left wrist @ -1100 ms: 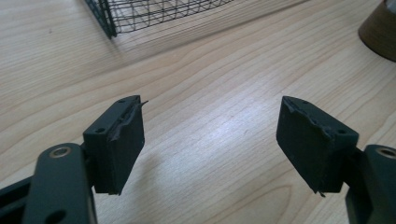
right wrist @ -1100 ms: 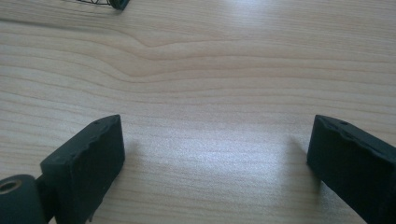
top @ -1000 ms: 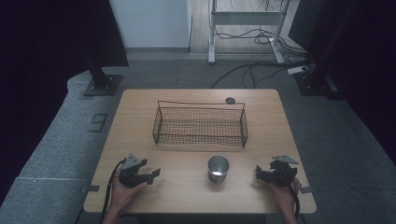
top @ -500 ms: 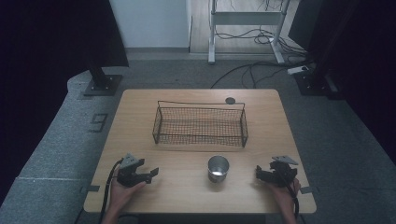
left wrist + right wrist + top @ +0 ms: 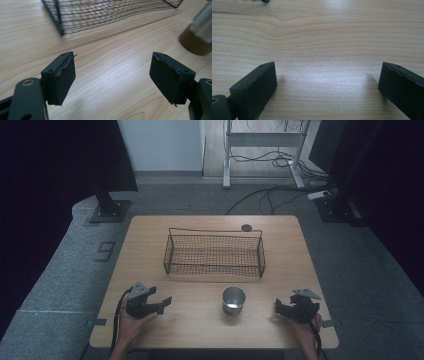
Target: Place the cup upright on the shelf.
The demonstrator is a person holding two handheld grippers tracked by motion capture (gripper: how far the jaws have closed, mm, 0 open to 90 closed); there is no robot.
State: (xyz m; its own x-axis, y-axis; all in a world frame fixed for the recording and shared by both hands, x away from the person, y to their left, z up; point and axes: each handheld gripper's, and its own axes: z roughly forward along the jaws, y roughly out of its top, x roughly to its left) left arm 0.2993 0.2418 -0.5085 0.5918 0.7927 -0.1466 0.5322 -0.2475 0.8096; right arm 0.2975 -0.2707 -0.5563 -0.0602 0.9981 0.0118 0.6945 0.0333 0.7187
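High view puts the metal cup (image 5: pixel 233 300) upright on the wooden table (image 5: pixel 200 330), near the front edge and a little right of centre, its open mouth facing up. It stands between the two grippers and touches neither. Just behind it, apart from it, sits the wire basket (image 5: pixel 214 253), a long dark mesh box lying across the middle of the table. Farther back, near the far edge, lies a small dark round disc (image 5: pixel 246 227). The left gripper (image 5: pixel 160 302) rests low over the table at the front left, held in the person's left hand (image 5: pixel 131 327), and points toward the cup; in the left gripper view its jaws stand wide apart with bare wood between them, a corner of the basket (image 5: pixel 62 27) ahead at upper left and the cup (image 5: pixel 200 32), blurred, at the upper right edge. The right gripper (image 5: pixel 280 307) sits at the front right, held in the right hand (image 5: pixel 306 330), aimed leftward at the cup; in the right gripper view its jaws are also spread wide, nothing between them but the table's grain (image 5: pixel 324 37).
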